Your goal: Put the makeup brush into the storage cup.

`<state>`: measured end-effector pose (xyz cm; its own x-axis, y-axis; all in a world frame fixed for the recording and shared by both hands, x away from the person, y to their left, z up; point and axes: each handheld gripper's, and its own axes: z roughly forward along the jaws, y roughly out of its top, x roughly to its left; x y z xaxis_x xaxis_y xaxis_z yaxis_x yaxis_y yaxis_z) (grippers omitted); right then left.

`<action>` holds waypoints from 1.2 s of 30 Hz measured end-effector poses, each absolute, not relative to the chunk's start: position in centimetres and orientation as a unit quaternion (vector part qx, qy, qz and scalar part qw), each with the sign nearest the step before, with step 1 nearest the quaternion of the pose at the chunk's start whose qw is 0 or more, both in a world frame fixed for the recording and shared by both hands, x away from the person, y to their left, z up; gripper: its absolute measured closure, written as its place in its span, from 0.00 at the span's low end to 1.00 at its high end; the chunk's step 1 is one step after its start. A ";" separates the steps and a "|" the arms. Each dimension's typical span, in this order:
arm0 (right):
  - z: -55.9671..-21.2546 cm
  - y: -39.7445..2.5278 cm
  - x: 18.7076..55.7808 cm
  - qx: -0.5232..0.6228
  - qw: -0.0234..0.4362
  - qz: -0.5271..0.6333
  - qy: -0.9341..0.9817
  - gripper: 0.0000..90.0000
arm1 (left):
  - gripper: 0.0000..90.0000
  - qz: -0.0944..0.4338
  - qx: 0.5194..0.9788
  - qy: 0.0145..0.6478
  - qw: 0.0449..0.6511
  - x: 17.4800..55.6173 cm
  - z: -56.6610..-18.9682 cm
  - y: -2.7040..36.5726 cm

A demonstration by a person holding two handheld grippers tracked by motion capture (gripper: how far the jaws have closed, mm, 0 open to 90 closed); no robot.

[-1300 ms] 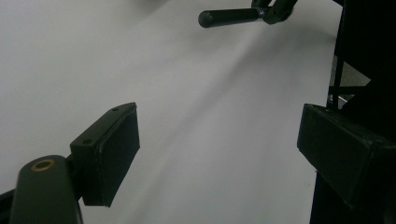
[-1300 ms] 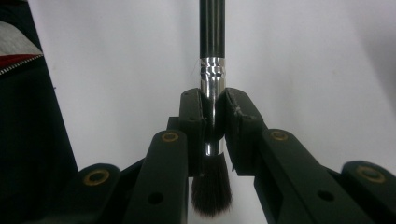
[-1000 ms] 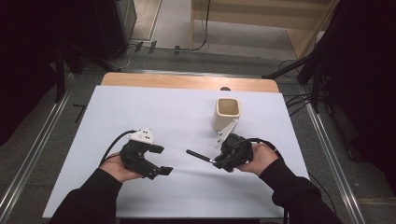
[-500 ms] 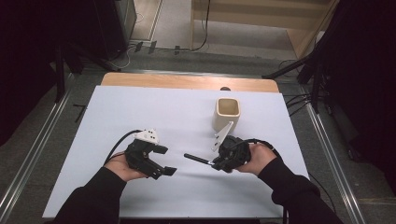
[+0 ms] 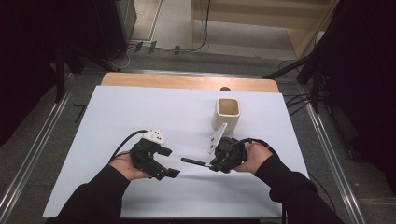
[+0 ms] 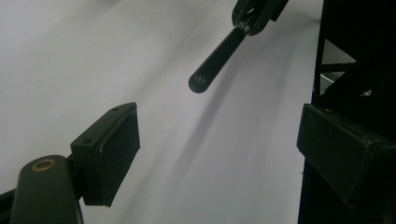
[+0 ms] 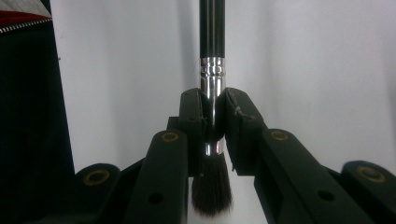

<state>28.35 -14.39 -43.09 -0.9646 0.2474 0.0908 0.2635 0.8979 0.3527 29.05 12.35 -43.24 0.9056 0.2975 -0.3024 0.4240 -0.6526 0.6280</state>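
Where cropped, brush [image 7: 212, 84] handle tip

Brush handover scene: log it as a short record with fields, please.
held item: brush, black handle, silver ferrule
right gripper: shut on the ferrule, bristles behind the jaws
left gripper: open, jaws wide, apart from the handle tip
brush direction: handle points toward the left gripper
cup: cream, upright, beyond the right gripper
surface: white table
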 end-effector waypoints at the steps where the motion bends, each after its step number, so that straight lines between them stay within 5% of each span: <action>1: -43.1 -14.3 28.3 -0.130 0.022 -0.181 -0.975 0.88 | 0.15 -0.086 0.905 0.201 0.365 29.1 -43.3 12.3; 36: -42.4 -11.5 28.4 -0.068 0.009 -0.174 -0.982 0.88 | 0.19 -0.130 0.904 0.185 0.363 29.1 -44.7 10.6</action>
